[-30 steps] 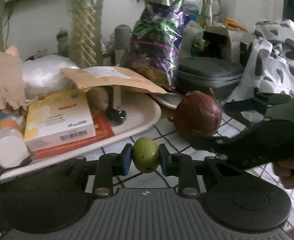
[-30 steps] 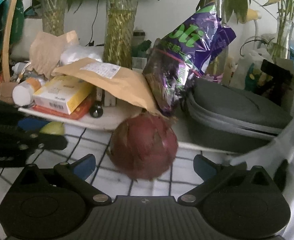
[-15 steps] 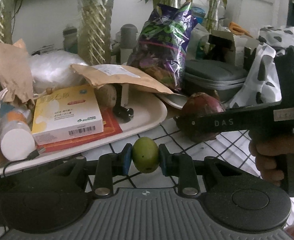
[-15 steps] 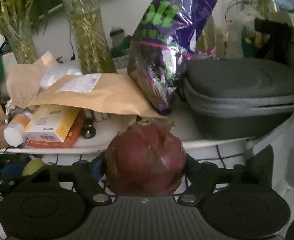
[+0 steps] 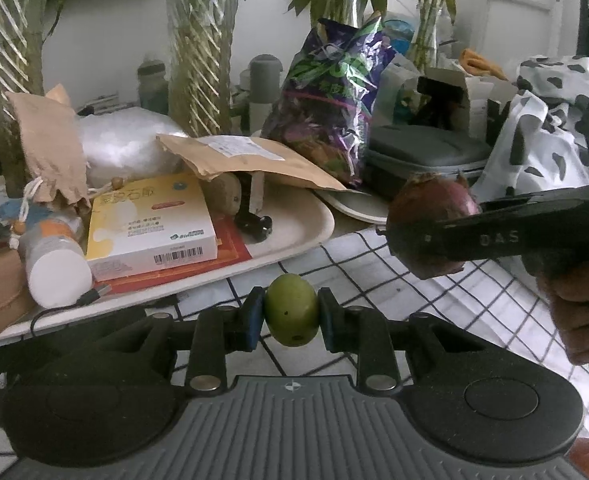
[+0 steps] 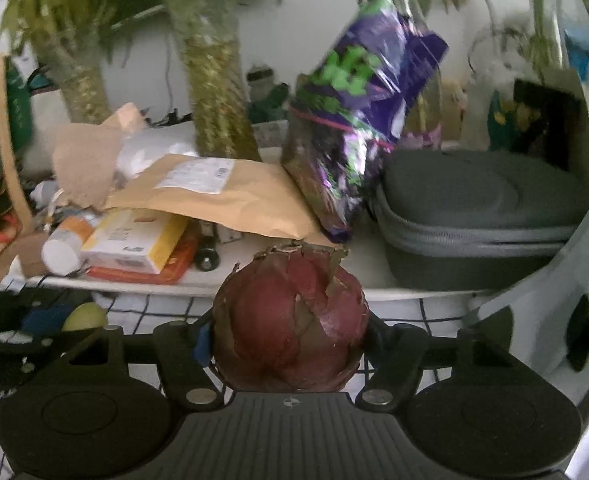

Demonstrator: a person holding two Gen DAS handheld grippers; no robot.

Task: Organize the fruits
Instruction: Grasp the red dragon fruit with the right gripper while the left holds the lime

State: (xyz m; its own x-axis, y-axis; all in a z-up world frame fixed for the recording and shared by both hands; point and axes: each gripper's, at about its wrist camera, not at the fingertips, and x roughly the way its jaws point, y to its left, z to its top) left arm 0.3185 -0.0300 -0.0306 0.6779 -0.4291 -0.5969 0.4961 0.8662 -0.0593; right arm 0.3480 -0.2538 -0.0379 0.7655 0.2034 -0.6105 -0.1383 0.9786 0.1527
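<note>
A small green fruit (image 5: 291, 315) sits between the blue pads of my left gripper (image 5: 290, 322), which is shut on it just above the checked cloth (image 5: 366, 280). A big dark-red dragon fruit (image 6: 290, 332) fills my right gripper (image 6: 288, 342). Its jaws are closing, and both pads press on the fruit's sides. In the left wrist view the same red fruit (image 5: 426, 208) hangs at the right, in the black gripper held by a hand (image 5: 578, 316). The green fruit (image 6: 84, 316) shows at the left edge of the right wrist view.
Behind the cloth a white tray (image 5: 294, 236) carries a yellow box (image 5: 150, 220), a white bottle (image 5: 54, 268) and a brown envelope (image 5: 246, 160). A purple bag (image 6: 358, 120) and a grey zip case (image 6: 482, 208) stand further back, with plant stems behind. A spotted cloth (image 5: 542, 140) lies at the right.
My right gripper has moved in around the red fruit and shut on its sides. The fruit now sits a little higher off the cloth. The left gripper and green fruit have stayed put.
</note>
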